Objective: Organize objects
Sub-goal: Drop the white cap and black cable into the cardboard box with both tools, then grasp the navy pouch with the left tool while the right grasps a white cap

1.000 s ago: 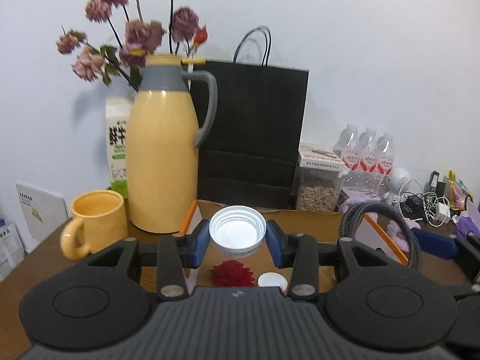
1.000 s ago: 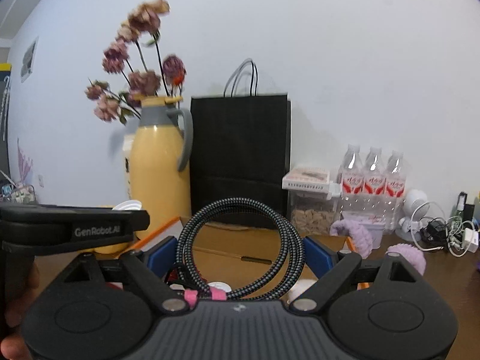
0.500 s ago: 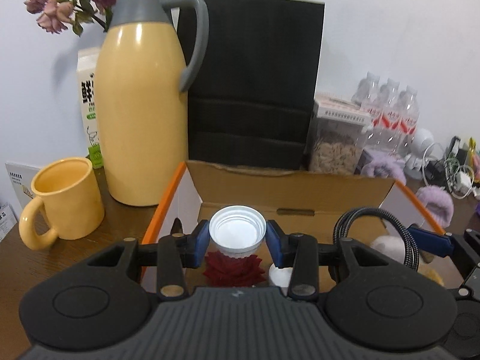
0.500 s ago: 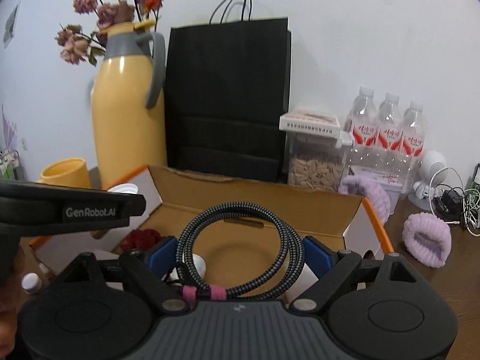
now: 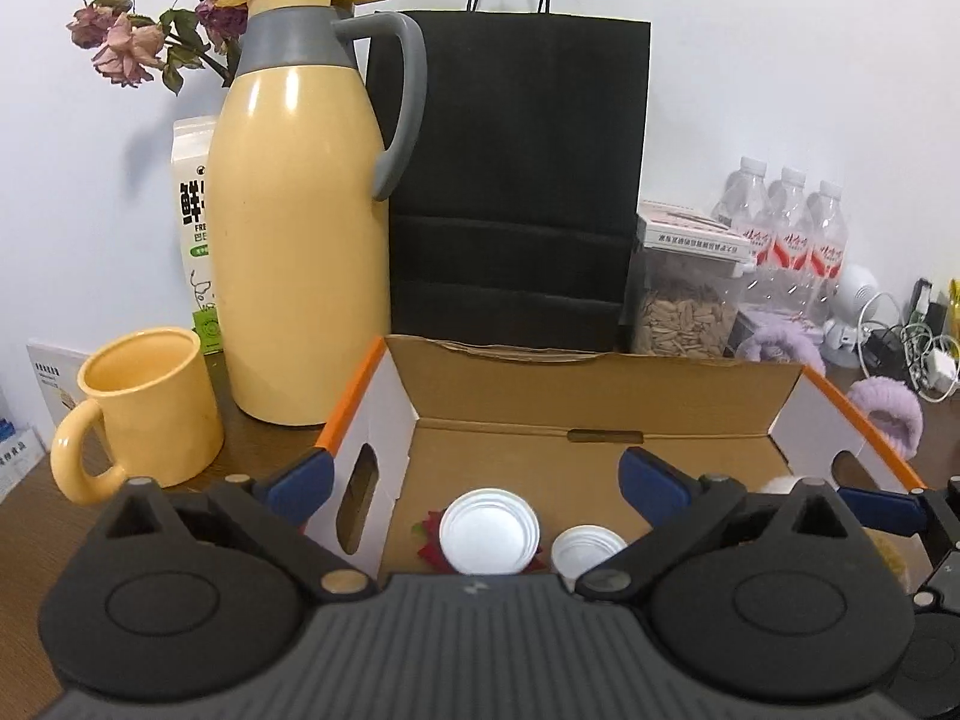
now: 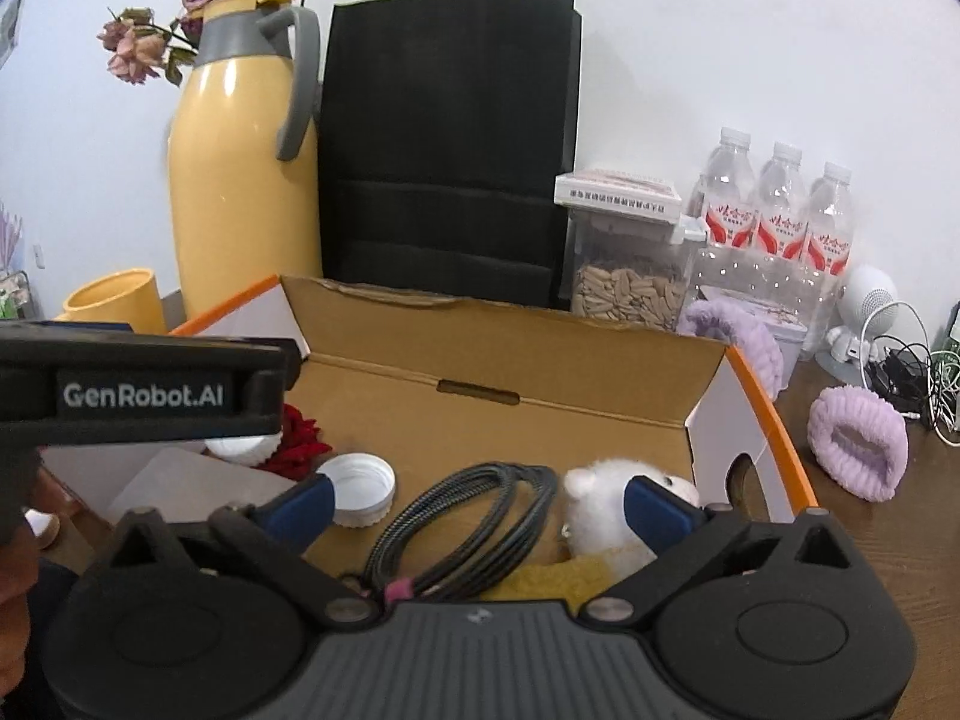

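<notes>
Left hand-held gripper (image 5: 474, 483): blue fingers spread wide over the box's near left corner, gripping nothing.
White ribbed plastic cup (image 5: 489, 539): sits upright in the open cardboard box with orange edges (image 5: 600, 402), partly on a dark red fabric flower (image 5: 427, 543). It looks parked there because the box is the collecting place.
Small white screw cap (image 5: 585, 551): lies mouth-up just right of the cup, on the box floor.
Right hand-held gripper (image 6: 477, 507): fingers wide apart, nothing pinched.
Coiled grey braided cable (image 6: 474, 531): lies loose in the box between those fingers, resting near a white fluffy toy (image 6: 606, 507) and something yellow and woolly. I judge it as set down, not held.
Outside the box: yellow ceramic mug (image 5: 141, 411) and tall yellow thermos jug (image 5: 300, 240) stand on the brown wooden bench (image 5: 264, 444), left of the box; a lilac fuzzy band (image 6: 855, 444) lies right of it, likely next to go in.
</notes>
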A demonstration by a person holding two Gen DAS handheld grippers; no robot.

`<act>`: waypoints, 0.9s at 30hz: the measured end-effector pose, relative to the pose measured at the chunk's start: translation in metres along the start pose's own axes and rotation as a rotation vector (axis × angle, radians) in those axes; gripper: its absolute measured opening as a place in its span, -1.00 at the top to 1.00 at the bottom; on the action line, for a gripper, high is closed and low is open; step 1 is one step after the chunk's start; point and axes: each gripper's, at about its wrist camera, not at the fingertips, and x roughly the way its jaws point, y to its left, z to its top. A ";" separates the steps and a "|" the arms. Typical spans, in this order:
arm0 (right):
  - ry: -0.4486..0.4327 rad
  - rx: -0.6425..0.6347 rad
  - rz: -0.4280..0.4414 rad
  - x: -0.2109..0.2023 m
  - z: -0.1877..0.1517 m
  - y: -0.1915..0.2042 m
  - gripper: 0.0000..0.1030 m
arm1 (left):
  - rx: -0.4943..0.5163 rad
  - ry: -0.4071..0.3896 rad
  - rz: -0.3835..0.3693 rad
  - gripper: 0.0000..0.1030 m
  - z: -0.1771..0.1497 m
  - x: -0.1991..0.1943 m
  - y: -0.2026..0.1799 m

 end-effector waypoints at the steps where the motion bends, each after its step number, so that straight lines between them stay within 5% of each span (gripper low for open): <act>1: -0.007 0.000 -0.001 -0.002 0.000 0.000 -1.00 | 0.001 0.003 0.003 -1.00 0.000 0.001 0.000; 18: -0.162 -0.004 -0.050 -0.066 -0.009 -0.009 -1.00 | -0.022 -0.168 -0.014 -1.00 -0.008 -0.062 0.014; 27: -0.225 -0.004 -0.084 -0.116 -0.040 -0.018 -1.00 | 0.021 -0.160 -0.018 -1.00 -0.034 -0.097 0.023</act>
